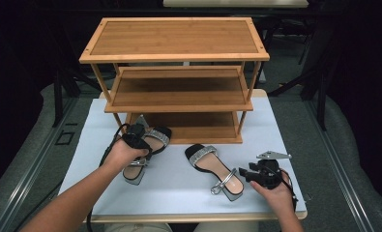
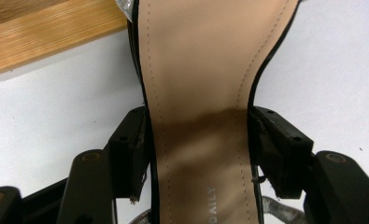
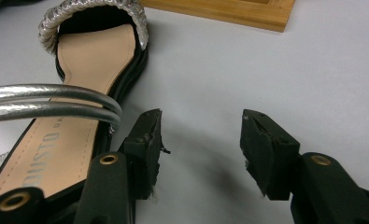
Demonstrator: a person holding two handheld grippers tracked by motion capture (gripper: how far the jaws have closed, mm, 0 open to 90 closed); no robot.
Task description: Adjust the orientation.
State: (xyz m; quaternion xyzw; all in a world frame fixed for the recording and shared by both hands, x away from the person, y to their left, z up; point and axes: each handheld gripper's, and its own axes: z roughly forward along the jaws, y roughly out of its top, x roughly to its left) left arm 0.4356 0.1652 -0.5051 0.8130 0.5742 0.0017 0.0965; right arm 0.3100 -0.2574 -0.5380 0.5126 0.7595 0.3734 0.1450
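On the white tabletop (image 1: 179,186) before a bamboo rack (image 1: 175,77), the left hand-held gripper (image 2: 198,154) clamps a sandal (image 2: 210,70); the right hand-held gripper (image 3: 201,140) gapes wide.

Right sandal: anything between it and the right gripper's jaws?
Nothing visible. The right gripper has its jaws open over bare white table, with the right sandal lying just beside one jaw.
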